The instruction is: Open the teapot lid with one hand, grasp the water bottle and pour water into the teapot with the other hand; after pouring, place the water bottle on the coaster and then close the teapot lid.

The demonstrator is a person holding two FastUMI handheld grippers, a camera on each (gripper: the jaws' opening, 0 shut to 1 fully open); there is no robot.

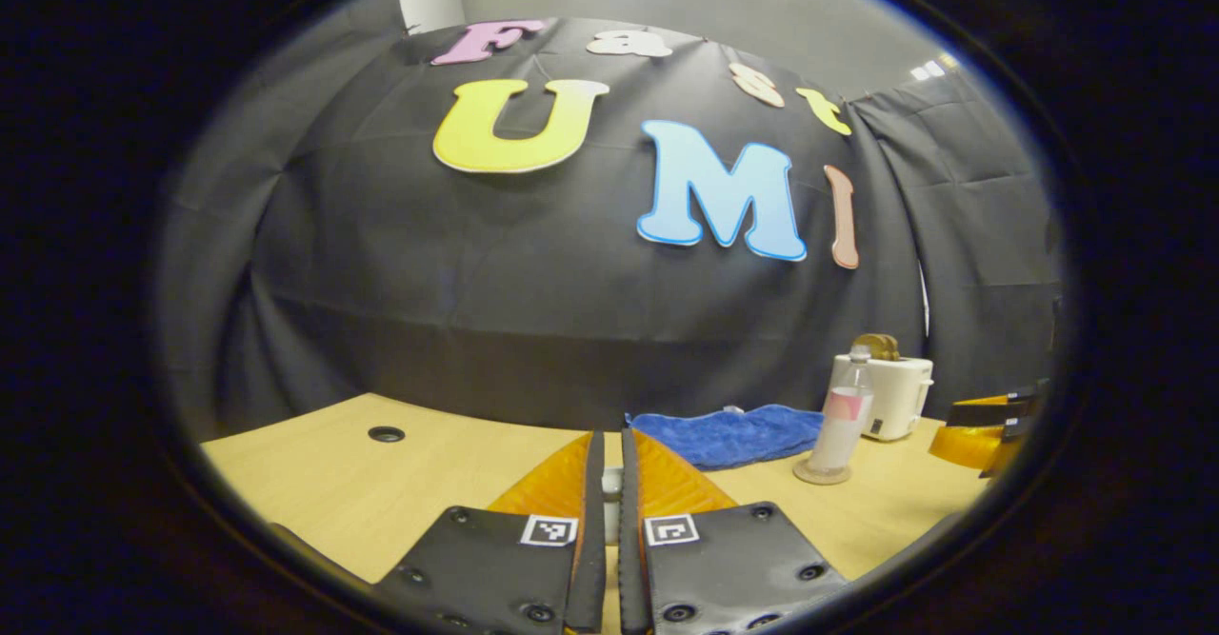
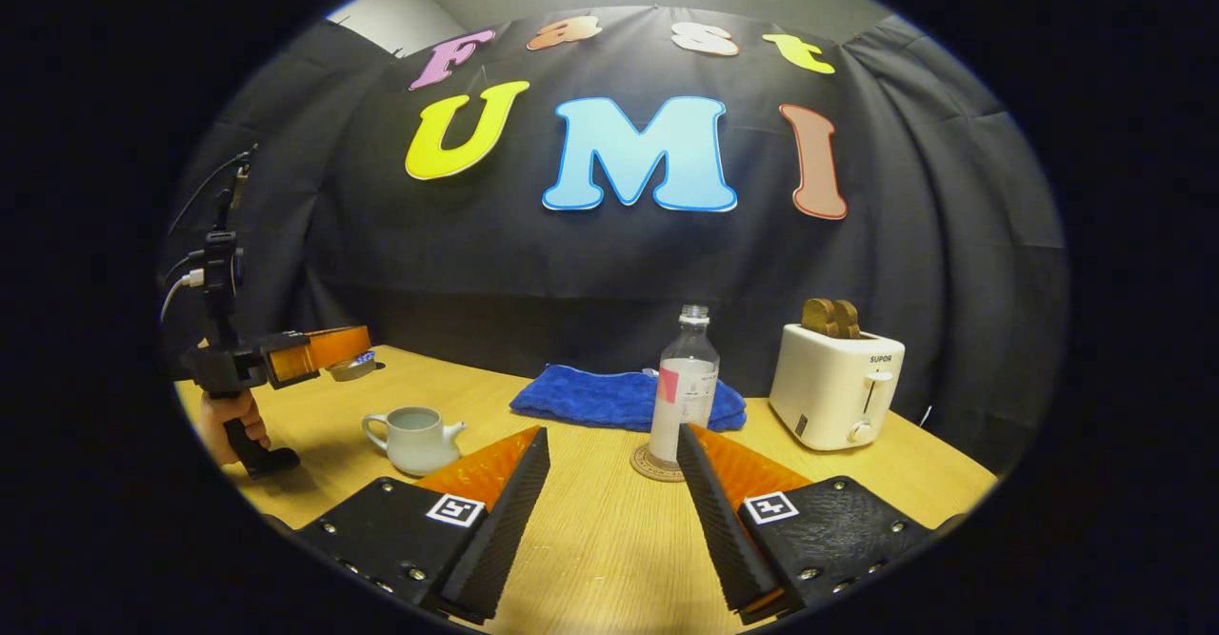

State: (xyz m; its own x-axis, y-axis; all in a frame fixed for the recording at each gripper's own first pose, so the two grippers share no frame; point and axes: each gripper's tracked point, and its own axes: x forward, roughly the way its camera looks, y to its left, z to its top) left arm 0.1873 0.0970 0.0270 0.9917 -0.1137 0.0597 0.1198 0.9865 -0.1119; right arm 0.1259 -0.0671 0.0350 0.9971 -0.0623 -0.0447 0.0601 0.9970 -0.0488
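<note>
L claw (image 2: 357, 354) pinched on teapot lid (image 2: 351, 366), held above worktop (image 2: 590, 559). R claw (image 2: 609, 468) wide open, empty; water bottle (image 2: 684, 387) on coaster (image 2: 657, 465) at 12; lidless teapot (image 2: 416, 437) at 10.

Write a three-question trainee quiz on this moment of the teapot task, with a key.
1. True or false: the teapot has its lid on.
2. What does the water bottle stand on? A) blue towel B) coaster C) toaster
3. Which gripper holds the lid?

Key: 1. False; the pot is open. 2. B, the coaster. 3. The left gripper, raised to the teapot's left; the right gripper is open.
</note>
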